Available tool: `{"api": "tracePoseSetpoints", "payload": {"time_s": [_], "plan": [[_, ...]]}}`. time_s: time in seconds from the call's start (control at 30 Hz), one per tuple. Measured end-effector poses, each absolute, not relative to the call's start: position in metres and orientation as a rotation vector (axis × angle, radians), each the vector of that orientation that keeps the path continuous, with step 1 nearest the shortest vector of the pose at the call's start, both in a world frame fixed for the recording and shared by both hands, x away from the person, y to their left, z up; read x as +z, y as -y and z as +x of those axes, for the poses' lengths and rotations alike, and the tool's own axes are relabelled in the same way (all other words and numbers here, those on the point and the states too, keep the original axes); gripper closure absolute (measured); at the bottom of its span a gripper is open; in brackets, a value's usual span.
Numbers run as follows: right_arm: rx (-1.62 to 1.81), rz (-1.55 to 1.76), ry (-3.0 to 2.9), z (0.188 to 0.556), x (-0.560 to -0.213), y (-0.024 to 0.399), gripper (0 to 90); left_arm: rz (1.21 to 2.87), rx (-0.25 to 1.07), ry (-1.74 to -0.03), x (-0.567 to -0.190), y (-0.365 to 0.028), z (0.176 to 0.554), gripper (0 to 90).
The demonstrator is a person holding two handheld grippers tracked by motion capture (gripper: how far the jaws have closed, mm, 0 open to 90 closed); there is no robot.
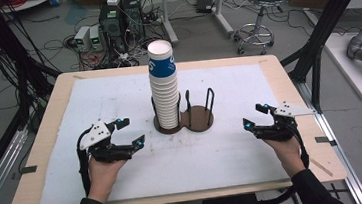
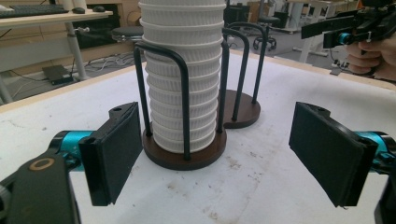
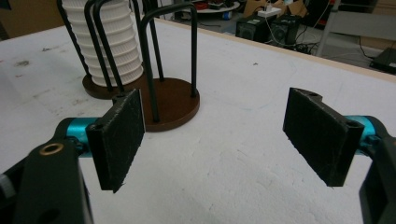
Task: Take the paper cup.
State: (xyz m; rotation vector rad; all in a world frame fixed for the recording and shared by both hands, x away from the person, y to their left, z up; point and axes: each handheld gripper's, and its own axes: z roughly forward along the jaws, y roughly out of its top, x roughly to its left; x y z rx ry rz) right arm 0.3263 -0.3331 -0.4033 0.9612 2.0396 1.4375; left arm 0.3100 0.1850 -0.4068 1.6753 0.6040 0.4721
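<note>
The room behind the table is a cluttered lab: tangled cables and grey power boxes (image 1: 88, 38) on the floor, and a black round stool (image 1: 260, 4) on a chrome base farther back. The table itself is a pale wooden top (image 1: 50, 124) covered almost to its edges by a scuffed white mat (image 1: 118, 98).

Near the middle of the mat stands a dark brown double-ring cup holder with black wire hoops (image 1: 190, 116). Its left ring carries a tall stack of white ribbed paper cups with a blue print on the topmost one (image 1: 163, 83); the stack rises well above the hoops and stands upright. The right ring has nothing in it.

The left gripper (image 1: 124, 132) is held in the person's left hand (image 1: 103, 172), near the front left of the holder, well apart from it. Its black padded jaws stand apart with nothing between them; in the left gripper view they frame the stack of cups (image 2: 184, 79) and the holder's base (image 2: 187, 156) from a short way off.

The right gripper (image 1: 255, 116) sits in the right hand (image 1: 287, 152), off to the holder's right and also clear of it. Its jaws are likewise spread and grip nothing, and in the right gripper view the holder (image 3: 168, 100) lies ahead and to the left of them.
</note>
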Motion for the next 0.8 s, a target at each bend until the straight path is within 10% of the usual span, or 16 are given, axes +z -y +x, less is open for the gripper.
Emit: {"api": "tracePoseSetpoints", "payload": {"time_s": [0.8], "plan": [[1.404,0.959,-2.035,0.321,-0.403,0.339,21.2,1.651,0.435,-0.594,-0.403,-0.175,0.318,9.1]]}}
